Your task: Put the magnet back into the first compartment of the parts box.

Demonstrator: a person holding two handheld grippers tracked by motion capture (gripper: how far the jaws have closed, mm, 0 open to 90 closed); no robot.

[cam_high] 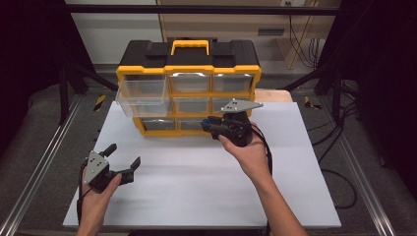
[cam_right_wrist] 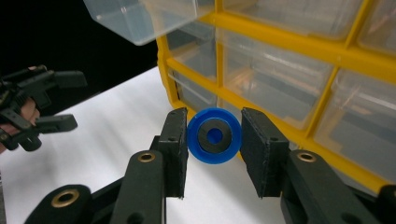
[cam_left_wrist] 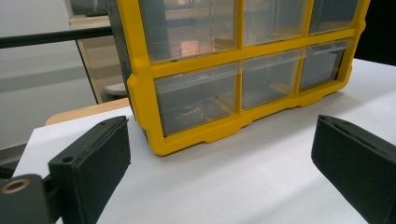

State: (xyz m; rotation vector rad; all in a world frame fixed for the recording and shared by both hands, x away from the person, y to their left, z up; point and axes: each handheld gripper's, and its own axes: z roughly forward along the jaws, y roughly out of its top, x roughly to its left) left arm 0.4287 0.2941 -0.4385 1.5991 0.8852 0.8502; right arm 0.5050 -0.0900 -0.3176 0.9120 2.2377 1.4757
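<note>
Blue disc (cam_right_wrist: 214, 136), round with a dark ring at its centre, clamped edge-on between the right gripper (cam_right_wrist: 214, 140) fingers (cam_right_wrist: 175, 149); flat face turned toward the camera, centre of the right gripper view. Just behind it, yellow-framed drawer cabinet (cam_high: 189, 93) with clear drawers; top-left drawer (cam_high: 142, 96) pulled out, overhanging. In the high view the right gripper (cam_high: 212, 125) sits at frame centre, at the cabinet's lower row. Left gripper (cam_high: 123, 160), lower left, fingers spread wide, nothing between them. White desk (cam_high: 196, 187) sheet on grey floor; black frame rails, cables at right.
</note>
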